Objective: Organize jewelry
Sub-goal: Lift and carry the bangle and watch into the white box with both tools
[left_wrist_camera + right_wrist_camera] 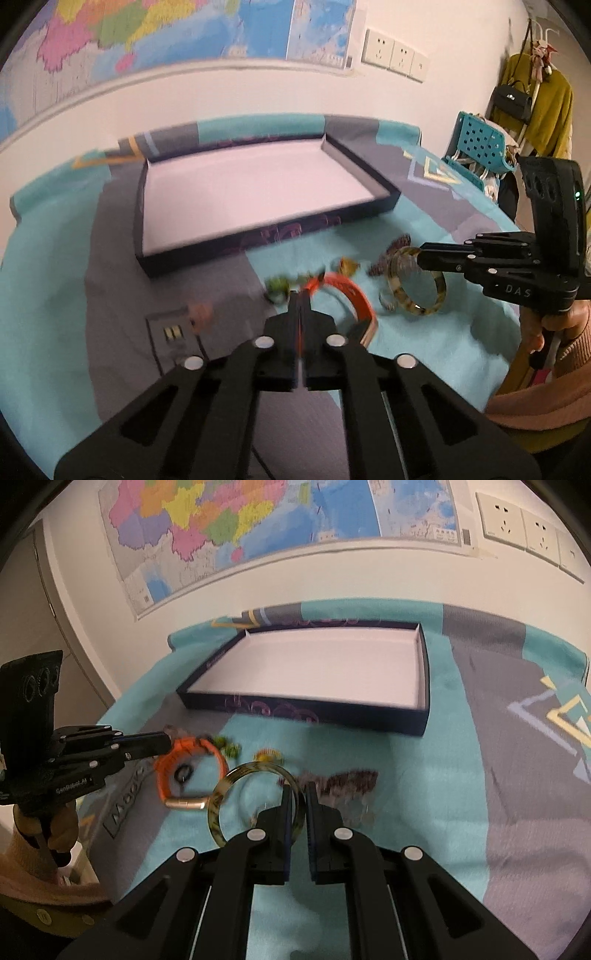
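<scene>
While both my hands worked over the teal-and-grey cloth (424,794) on the tabletop, the stock stood as follows.

Item one: orange bracelet (351,295), with a gold clasp. My left gripper (300,295) had its fingers clenched on the band, and the loop hung out to the right of them. Whether it was clear of the cloth I could not tell through the blur.

Item two: mottled amber bangle (221,797). My right gripper (297,794) had its fingers clamped across the rim, the ring standing on edge to their left.

Item three: tray (391,194), dark-walled, pale-lined, nothing in it. It lay straight ahead of both grippers, beyond the loose pieces, its long side running across my view.

Item four, loose on the cloth between tray and grippers: a green piece (277,286), a small yellow-orange piece (267,755), a dark fringed piece (351,779), and a small black ring (183,774) seen through the orange loop. All too blurred to name closer.

Placement note, as my judgement: each held piece wanted carrying forward over the tray's near wall. The left hand seemed nearer the tray's left end, the right nearer its right, so the two need not have crossed. The near wall was the one thing a dangling loop could have caught on.
</scene>
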A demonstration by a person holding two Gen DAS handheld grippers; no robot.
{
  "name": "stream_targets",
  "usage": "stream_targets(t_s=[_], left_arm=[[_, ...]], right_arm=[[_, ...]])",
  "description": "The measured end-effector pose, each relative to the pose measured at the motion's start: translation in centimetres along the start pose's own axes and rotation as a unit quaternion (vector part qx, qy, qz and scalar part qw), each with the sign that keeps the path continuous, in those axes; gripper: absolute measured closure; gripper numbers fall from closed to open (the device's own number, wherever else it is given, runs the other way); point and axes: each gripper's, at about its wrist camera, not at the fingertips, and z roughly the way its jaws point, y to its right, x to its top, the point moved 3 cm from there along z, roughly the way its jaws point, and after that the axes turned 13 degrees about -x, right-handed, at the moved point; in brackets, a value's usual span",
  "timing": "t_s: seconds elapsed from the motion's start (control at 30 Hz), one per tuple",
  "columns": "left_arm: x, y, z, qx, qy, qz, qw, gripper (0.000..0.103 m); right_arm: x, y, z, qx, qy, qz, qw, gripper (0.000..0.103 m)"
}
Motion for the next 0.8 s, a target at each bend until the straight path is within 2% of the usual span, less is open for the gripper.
stream_targets(t_s=[0.07, 0.17, 0.37, 0.47, 0.63, 0.73, 0.77, 0.8], left_arm=[[1.2, -0.5, -0.3, 0.002, 0.009, 0.005, 0.9999, 0.102], [1.9, -1.1, 0.0, -0.009, -0.001, 0.002, 1.0000, 0.102], [-0.3, -0.6, 0.9, -0.025, -0.042, 0.009, 0.9988, 0.083], [-1.6, -0.4, 1.9, -0.020, -0.063, 0.010, 0.9978, 0.083], [-1.6, -0.6, 2.2, -0.023, -0.062, 0.006, 0.9978, 0.084], [-1.5, -0.5, 2.2, -0.008, -0.063, 0.016, 0.9978, 0.084], [-1.4, -0.6, 2.1, -0.004, -0.062, 0.015, 0.9979, 0.080], [-1.4, -0.8, 2.1, -0.005, -0.062, 0.009, 0.9980, 0.069]], right_arm=[[1.1, 0.1, 0.2, -0.004, 0.010, -0.002, 1.000, 0.097], [2.2, 0.1, 0.4, -0.005, 0.018, -0.004, 1.000, 0.097], [2.1, 0.3, 0.9, -0.005, 0.012, -0.005, 1.000, 0.097], [1.9, 0.4, 1.5, -0.004, 0.004, -0.003, 1.000, 0.097], [1.8, 0.0, 1.9, 0.000, 0.001, -0.006, 1.000, 0.097], [1.8, -0.1, 2.0, -0.001, 0.000, -0.006, 1.000, 0.097], [1.8, -0.1, 1.9, -0.001, 0.001, -0.006, 1.000, 0.097], [1.8, 0.0, 1.9, -0.001, 0.001, -0.005, 1.000, 0.097]])
